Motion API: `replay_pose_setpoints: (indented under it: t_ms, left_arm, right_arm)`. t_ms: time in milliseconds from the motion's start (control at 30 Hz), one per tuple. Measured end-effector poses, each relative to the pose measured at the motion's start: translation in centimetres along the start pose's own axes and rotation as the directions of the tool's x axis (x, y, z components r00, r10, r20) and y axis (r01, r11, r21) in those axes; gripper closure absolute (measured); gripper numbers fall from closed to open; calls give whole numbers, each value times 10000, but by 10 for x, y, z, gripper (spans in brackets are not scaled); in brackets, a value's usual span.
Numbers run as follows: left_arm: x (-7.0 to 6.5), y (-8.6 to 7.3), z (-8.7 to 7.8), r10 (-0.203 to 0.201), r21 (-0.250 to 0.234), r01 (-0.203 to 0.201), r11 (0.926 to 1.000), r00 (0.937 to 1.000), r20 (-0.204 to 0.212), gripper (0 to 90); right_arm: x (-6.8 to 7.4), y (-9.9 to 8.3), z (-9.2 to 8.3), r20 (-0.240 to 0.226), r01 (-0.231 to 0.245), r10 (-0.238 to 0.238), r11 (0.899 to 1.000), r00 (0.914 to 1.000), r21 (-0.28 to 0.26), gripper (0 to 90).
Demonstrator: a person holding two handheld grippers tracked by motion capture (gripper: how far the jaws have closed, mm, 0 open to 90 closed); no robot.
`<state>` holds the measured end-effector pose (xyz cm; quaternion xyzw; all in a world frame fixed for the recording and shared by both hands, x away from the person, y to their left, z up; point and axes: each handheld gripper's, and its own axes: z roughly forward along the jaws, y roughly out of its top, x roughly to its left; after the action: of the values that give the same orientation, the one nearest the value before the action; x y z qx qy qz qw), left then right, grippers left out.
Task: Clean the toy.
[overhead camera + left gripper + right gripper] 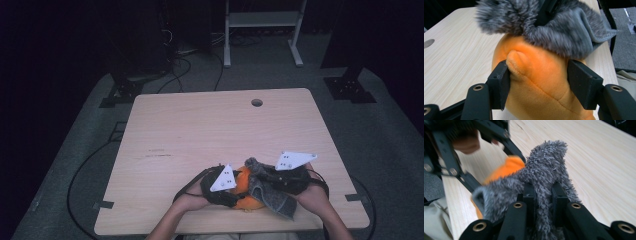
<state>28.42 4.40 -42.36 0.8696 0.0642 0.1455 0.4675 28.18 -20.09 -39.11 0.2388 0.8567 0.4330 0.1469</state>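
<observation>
Two hand-held grippers meet over an orange plush toy (246, 189) near the six o'clock edge of the table (200, 130), a little toward five o'clock. The left hand-held gripper (537, 75) has its jaws pressed on the toy's flanks, one pad denting a soft fold. The right hand-held gripper (543, 195) has its jaws drawn together on a fold of fuzzy grey cloth (544, 172), which drapes over the top of the toy and hangs down its four o'clock side toward the table edge. A round hole (257, 102) lies in the tabletop at twelve o'clock, well apart from both.
</observation>
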Motion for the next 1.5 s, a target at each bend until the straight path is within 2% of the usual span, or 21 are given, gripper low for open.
replay_pose_setpoints:
  t_ms: [33,67,200,300,367,400,533,700,833,900,933,967,1033,1100,1133,1200,1267,1333,1433,1467,1500]
  left_arm:
    - [0,0,0,-87,-23,87,10000,10000,-24,374]
    - [1,1,0,-146,-25,146,9999,9999,-16,374]
    - [2,1,0,-252,-91,253,9996,9997,32,373]
    - [3,-2,-1,-366,-156,367,9992,9993,73,372]
    - [4,-2,-1,-296,-123,297,9995,9995,86,372]
    - [4,-2,1,-368,-178,369,9992,9993,87,371]
    - [4,-2,2,-375,-168,376,9992,9993,50,367]
    - [7,-3,0,-521,-210,519,9984,9986,-89,366]
    - [12,-8,-1,-746,-109,743,9972,9968,-284,364]
    - [17,-11,-1,-1061,-120,1057,9943,9932,-475,364]
    - [18,-13,0,-1230,-153,1223,9924,9907,-575,360]
    - [20,-15,2,-1386,-224,1371,9903,9862,-903,352]
    - [21,-15,3,-1513,-286,1491,9884,9828,-1055,339]
    - [22,-14,1,-1803,-566,1753,9829,9784,-1009,288]
    - [25,-13,-5,-2201,-1006,2116,9722,9719,-836,261]
    - [25,-11,-6,-2309,-1043,2223,9694,9697,-797,249]
    - [25,-11,-6,-2305,-930,2229,9704,9697,-805,260]
    - [23,-12,-3,-2184,-788,2123,9740,9727,-788,365]
    - [23,-13,0,-2213,-667,2154,9742,9701,-998,389]
    - [24,-14,0,-2305,-657,2246,9722,9675,-1039,390]
    - [26,-16,0,-2397,-588,2342,9704,9639,-1158,390]
  right_arm:
    - [-11,-11,-2,37,-450,450,9990,9990,-12,772]
    - [-11,-11,-2,37,-450,450,9990,9990,-12,772]
    - [-33,-39,-3,470,-1468,1454,9888,9882,269,772]
    - [-40,-47,-5,580,-1815,1792,9827,9821,370,773]
    - [-35,-39,-9,464,-1603,1599,9871,9860,46,773]
    - [-25,-27,-13,53,-1316,1320,9903,9912,-448,772]
    - [-13,-18,-9,-33,-800,800,9959,9968,-433,770]
    - [-34,-42,0,475,-1658,1653,9861,9851,81,771]
    - [-35,-45,-6,794,-1664,1642,9858,9832,219,772]
    - [-28,-38,-12,475,-1572,1584,9872,9862,-284,772]
    - [-18,-29,-16,-36,-1268,1269,9891,9919,-748,771]
    - [-14,-25,-15,-262,-1138,1119,9898,9934,-855,770]
    - [-11,-23,-14,-317,-1030,1006,9909,9944,-870,769]
    - [-6,-22,-8,-147,-735,727,9953,9972,-629,768]
    - [-8,-27,-1,181,-712,720,9966,9972,-406,768]
    - [-13,-31,2,385,-927,946,9945,9948,-479,767]
    - [-15,-33,2,459,-1005,1029,9936,9936,-520,767]
    - [-21,-36,2,420,-1172,1199,9912,9919,-607,765]
    - [-28,-43,1,939,-1339,1356,9907,9863,-244,765]
    - [-35,-51,-1,1314,-1641,1622,9864,9780,33,768]
    - [-35,-51,-1,1314,-1641,1622,9864,9780,33,768]
